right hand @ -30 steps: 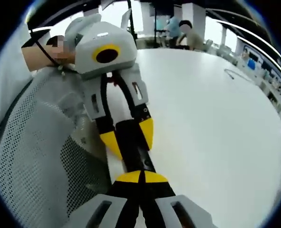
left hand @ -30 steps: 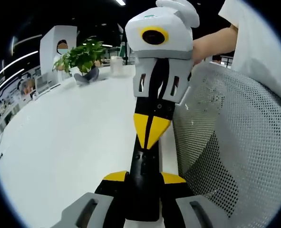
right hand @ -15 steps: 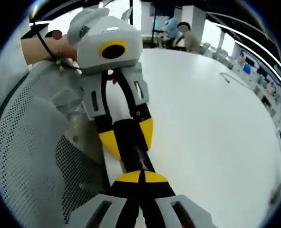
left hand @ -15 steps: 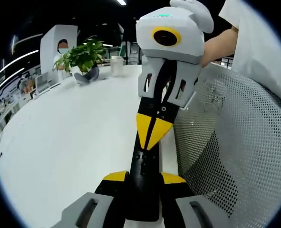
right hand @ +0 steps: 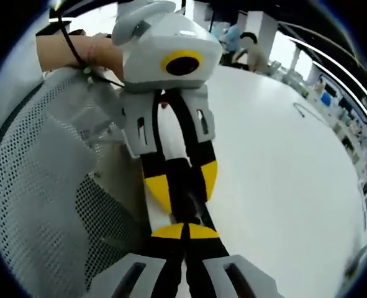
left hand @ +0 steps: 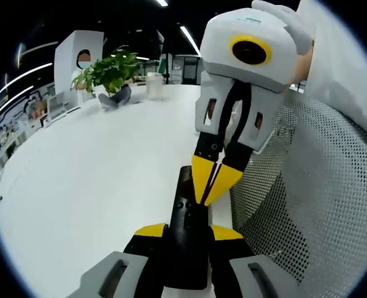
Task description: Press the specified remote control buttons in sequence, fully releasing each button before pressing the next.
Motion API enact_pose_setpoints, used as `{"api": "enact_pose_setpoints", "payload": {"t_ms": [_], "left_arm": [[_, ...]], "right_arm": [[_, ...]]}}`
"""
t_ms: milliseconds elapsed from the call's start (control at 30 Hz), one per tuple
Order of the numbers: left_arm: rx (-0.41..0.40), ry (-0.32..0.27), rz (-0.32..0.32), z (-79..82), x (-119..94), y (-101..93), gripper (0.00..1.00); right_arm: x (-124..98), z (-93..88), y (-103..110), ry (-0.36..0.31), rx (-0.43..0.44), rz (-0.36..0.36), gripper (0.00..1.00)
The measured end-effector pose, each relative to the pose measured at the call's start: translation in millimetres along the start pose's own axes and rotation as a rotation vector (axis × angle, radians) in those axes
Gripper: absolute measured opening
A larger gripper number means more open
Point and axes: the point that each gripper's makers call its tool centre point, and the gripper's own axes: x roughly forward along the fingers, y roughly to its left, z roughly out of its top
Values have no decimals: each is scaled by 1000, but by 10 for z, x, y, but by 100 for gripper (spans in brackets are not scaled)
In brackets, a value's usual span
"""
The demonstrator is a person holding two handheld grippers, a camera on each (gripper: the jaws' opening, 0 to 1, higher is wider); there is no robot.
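Down comes the right tool (left hand: 211,186), having slid nearer along the remote (left hand: 186,214) over the last second and tilted over, its yellow tips now pinched together into one point, clenched on nothing. Closest in, the left tool (left hand: 188,231) is grasping the remote, one yellow jaw on each long edge at its near end, so the slim black body juts forward like a plank. That pinched point looks to be resting on the remote's upper face just ahead of the grip, though whether a button is actually pushed in I cannot tell. By my read this thing is light, rigid and smooth-sided plastic. It won't bend, but a hard poke far out could lever it in the jaws, so the edge grip close behind the press point looks right, faces left clear. Under the remote and off to its left runs the white worktop (left hand: 96,180); to its right sits a mesh chair back (left hand: 320,205). Far beyond the remote's tip, a leafy plant (left hand: 108,71) stands on the worktop.
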Motion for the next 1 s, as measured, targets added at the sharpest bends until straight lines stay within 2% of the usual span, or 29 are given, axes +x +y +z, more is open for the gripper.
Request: {"api": "enact_pose_setpoints", "payload": {"t_ms": [67, 133, 267, 467, 533, 600, 833, 867, 967, 1000], "left_arm": [[5, 2, 0, -1, 0, -2, 25], [14, 6, 1, -6, 2, -2, 25], [18, 7, -1, -6, 2, -5, 25], [31, 9, -6, -2, 2, -16, 25], [-42, 2, -9, 13, -3, -14, 25], [-8, 1, -12, 9, -2, -11, 25], [9, 8, -11, 8, 3, -21, 25], [11, 9, -11, 6, 5, -20, 25], [18, 9, -9, 5, 4, -21, 25], [23, 11, -7, 3, 5, -21, 25]], "right_arm": [[2, -7, 7, 5, -15, 8, 0], [8, -6, 12, 29, -92, 16, 0], [29, 2, 34, 65, -149, -3, 0], [52, 7, 43, 68, -88, 36, 0], [53, 2, 50, 81, -119, 37, 0], [51, -1, 54, 77, -108, 30, 0], [54, -6, 60, 75, -115, 31, 0], [49, -13, 59, 65, -112, 27, 0], [38, 7, 49, -5, -27, 17, 0], [30, -3, 46, -10, -37, 15, 0]]}}
